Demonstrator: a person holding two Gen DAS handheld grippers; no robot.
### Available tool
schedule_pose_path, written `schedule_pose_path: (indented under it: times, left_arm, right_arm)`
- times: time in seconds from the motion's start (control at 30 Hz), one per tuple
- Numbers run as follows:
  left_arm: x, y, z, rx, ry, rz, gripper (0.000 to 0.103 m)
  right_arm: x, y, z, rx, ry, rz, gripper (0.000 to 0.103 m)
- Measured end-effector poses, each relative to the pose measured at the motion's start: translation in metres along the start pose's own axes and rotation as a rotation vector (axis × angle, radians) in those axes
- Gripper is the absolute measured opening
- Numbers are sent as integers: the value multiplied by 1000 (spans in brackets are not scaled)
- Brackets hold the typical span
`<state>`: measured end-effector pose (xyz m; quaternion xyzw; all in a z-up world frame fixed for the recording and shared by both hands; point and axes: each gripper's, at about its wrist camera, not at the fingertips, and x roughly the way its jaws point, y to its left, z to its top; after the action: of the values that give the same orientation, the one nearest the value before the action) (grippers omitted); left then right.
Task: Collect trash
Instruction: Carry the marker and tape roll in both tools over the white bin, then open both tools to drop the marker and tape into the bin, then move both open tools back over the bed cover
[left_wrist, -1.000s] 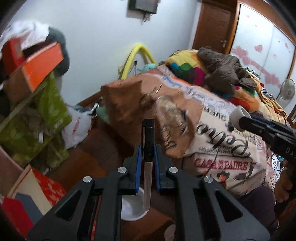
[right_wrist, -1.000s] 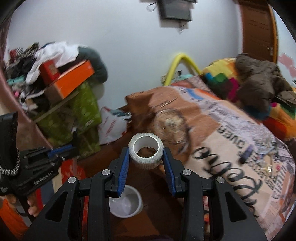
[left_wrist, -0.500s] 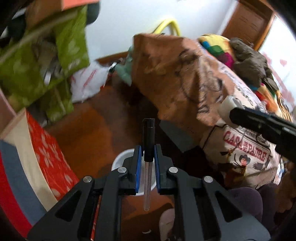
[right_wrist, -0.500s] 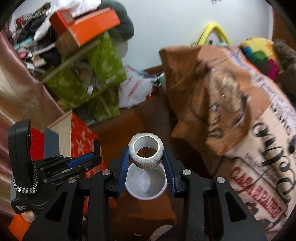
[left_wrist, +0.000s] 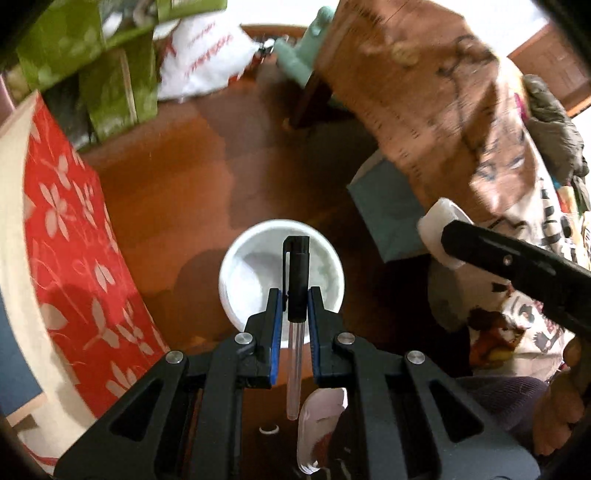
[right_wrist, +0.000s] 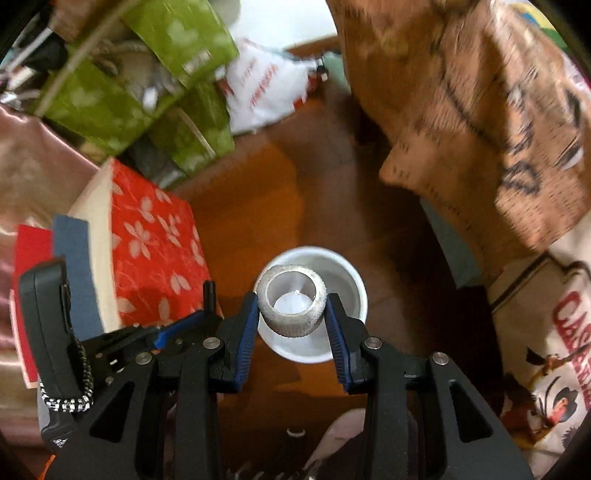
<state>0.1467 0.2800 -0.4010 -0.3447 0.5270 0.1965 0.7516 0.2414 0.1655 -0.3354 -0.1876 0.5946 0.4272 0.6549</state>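
My left gripper (left_wrist: 294, 301) is shut on a pen (left_wrist: 296, 280) with a black cap and clear barrel, pointing down over a round white bin (left_wrist: 236, 275) on the wooden floor. My right gripper (right_wrist: 291, 306) is shut on a grey-white tape roll (right_wrist: 291, 326), held just above the same white bin (right_wrist: 354, 291). In the left wrist view the right gripper (left_wrist: 443, 243) comes in from the right with the tape roll (left_wrist: 430, 225). In the right wrist view the left gripper (right_wrist: 205, 308) sits at lower left with the pen's cap (right_wrist: 209, 293) sticking up.
A red flowered box (left_wrist: 74, 258) stands left of the bin. Green bags (right_wrist: 147, 85) and a white plastic bag (left_wrist: 199, 55) lie at the back. A bed with a printed brown cover (left_wrist: 443, 92) fills the right. A person's foot (left_wrist: 317, 428) is at the bottom.
Both grippers have come down and tipped toward the floor. The white bin has grown from a small shape at the bottom to sit right beneath the pen and the tape roll.
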Motion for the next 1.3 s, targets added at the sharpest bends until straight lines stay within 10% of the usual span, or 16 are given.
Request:
schedule_pose_path:
  times: [0.6,1.3]
  left_arm:
    - [62,12,8,-43,124,24,12]
    - [-56,-37,14,123,-94,98,20]
  right_arm:
    - [27,-3,6,-4,92,2,51]
    - [-58,-15,-13,4,-119,-63,51]
